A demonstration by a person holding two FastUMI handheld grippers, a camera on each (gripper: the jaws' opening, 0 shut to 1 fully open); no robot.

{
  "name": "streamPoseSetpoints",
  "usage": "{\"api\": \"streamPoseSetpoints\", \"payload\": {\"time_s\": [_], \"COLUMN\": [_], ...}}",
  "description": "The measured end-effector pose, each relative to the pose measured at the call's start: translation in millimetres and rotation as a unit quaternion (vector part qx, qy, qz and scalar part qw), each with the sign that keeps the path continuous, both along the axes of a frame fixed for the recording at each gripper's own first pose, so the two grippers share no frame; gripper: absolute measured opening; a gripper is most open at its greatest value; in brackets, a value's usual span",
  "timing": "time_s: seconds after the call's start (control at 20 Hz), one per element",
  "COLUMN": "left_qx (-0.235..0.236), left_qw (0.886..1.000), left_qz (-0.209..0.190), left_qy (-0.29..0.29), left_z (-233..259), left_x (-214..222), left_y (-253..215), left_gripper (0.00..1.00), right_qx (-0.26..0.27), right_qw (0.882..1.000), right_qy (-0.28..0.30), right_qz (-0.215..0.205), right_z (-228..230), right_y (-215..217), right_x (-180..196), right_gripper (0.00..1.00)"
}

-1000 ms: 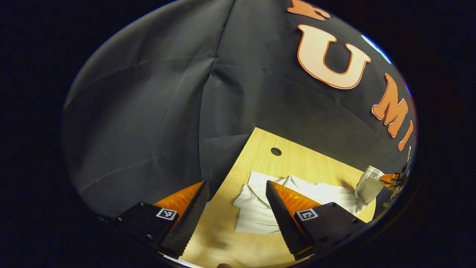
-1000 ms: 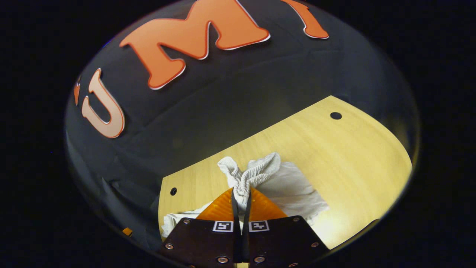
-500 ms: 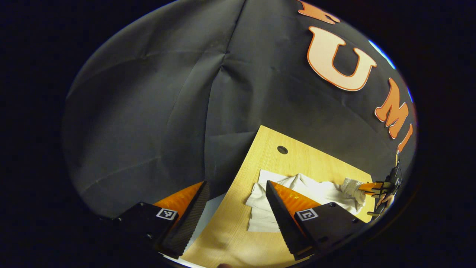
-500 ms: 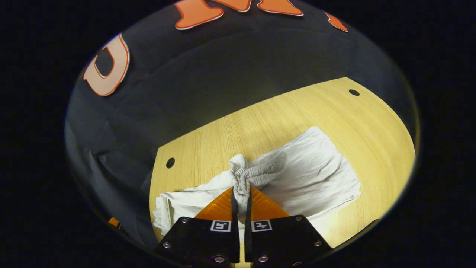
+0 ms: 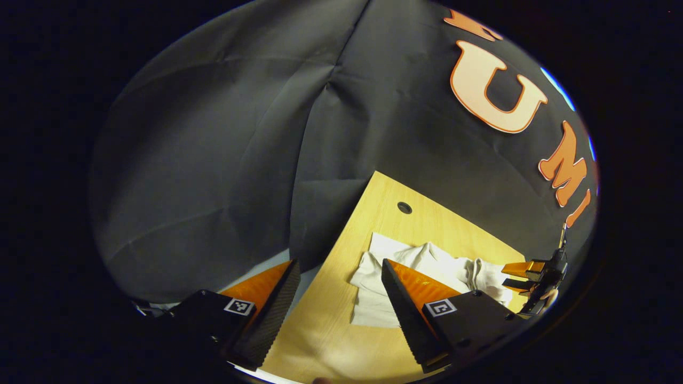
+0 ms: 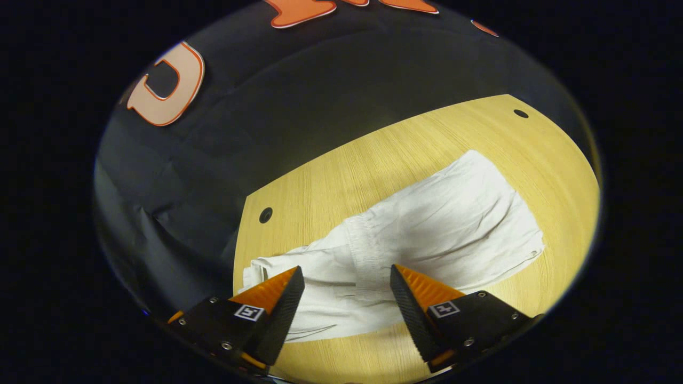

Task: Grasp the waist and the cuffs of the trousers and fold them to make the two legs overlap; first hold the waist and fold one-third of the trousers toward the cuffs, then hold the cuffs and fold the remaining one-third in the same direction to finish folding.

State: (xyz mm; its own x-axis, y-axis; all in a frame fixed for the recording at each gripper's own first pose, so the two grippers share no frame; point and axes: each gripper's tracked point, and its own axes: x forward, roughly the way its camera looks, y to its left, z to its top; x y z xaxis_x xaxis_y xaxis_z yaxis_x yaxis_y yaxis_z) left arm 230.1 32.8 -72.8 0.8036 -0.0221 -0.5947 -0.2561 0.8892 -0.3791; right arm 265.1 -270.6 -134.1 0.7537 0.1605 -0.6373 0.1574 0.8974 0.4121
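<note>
- Lying folded on the desk [image 6: 341, 176], white trousers [image 6: 427, 234], waistband beyond and between the right gripper [image 6: 347, 288] fingers, spread wide, gripping nothing.
- Hovering with fingers apart and empty, left gripper [image 5: 341, 282], trousers beyond its right finger.

Left gripper [image 5: 341, 277]: 2 pointy wedge fingers w/ zigzag teeth on the inner sides. Each sits on a dark block w/ a small square black & white code tag.

Right gripper [image 6: 347, 285]: same shape, 2 toothed wedges, dark blocks w/ round silver screws & little code tags. Seen far off in left gripper view as a small dark body.
</note>
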Motion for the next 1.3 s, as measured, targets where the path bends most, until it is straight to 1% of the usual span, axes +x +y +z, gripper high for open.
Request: {"api": "streamPoseSetpoints", "payload": {"time_s": [0.05,0.1,0.2,0.3,0.35,0.4,0.45,0.6,0.65,0.75,0.9,1.0,1.1,1.2,1.3], "left_qx": [-0.012,-0.027,-0.059,-0.090,-0.113,-0.142,-0.168,-0.202,-0.217,-0.258,-0.321,-0.343,-0.357,-0.366,-0.365], "left_qw": [1.000,1.000,0.998,0.995,0.993,0.989,0.985,0.977,0.974,0.962,0.940,0.929,0.922,0.918,0.918], "left_qz": [-0.002,-0.004,-0.005,-0.004,-0.004,-0.004,-0.002,0.006,0.012,0.032,0.062,0.080,0.097,0.101,0.108], "left_qy": [0.005,0.010,0.019,0.029,0.034,0.039,0.045,0.062,0.068,0.081,0.100,0.113,0.117,0.112,0.111], "left_z": [-8.3,-15.0,-29.3,-37.4,-41.0,-42.5,-44.7,-57.0,-61.2,-68.2,-77.5,-90.7,-100.0,-104.9,-111.8], "left_x": [3.1,6.2,8.4,8.9,4.9,4.3,4.2,-0.6,-4.9,-9.8,-13.9,-13.1,-8.9,0.5,10.8], "left_y": [-1.1,-2.3,-17.9,-38.6,-52.2,-67.0,-80.3,-103.4,-106.9,-119.6,-133.4,-138.1,-138.0,-137.6,-134.2], "left_gripper": [1.00,1.00,1.00,1.00,0.98,1.00,1.00,1.00,1.00,1.00,1.00,1.00,1.00,1.00,1.00], "right_qx": [0.004,0.009,0.011,0.002,0.001,0.003,0.006,0.029,0.032,0.039,0.049,0.047,0.048,0.052,0.056], "right_qw": [1.000,1.000,1.000,1.000,1.000,0.999,0.999,0.998,0.997,0.996,0.995,0.996,0.996,0.996,0.996], "right_qy": [-0.002,-0.001,-0.001,-0.011,-0.017,-0.020,-0.022,-0.035,-0.039,-0.036,-0.026,-0.023,-0.020,-0.016,-0.008], "right_qz": [0.002,0.007,0.014,0.021,0.026,0.033,0.040,0.054,0.058,0.065,0.077,0.078,0.077,0.076,0.073], "right_z": [3.0,5.7,8.1,12.8,16.2,19.6,23.3,35.5,38.8,39.3,35.2,31.9,31.4,29.6,26.3], "right_y": [0.3,0.1,-5.8,-12.9,-13.3,-13.7,-15.3,-15.9,-18.6,-21.1,-28.4,-36.4,-42.5,-46.8,-53.8], "right_x": [-2.5,-6.4,-14.9,-21.7,-23.8,-26.5,-30.9,-31.8,-33.0,-35.1,-35.8,-35.4,-33.4,-30.9,-29.7], "right_gripper": [0.99,0.99,0.99,0.99,0.98,0.98,0.99,0.98,0.98,0.98,0.99,0.99,0.98,0.99,0.98]}}
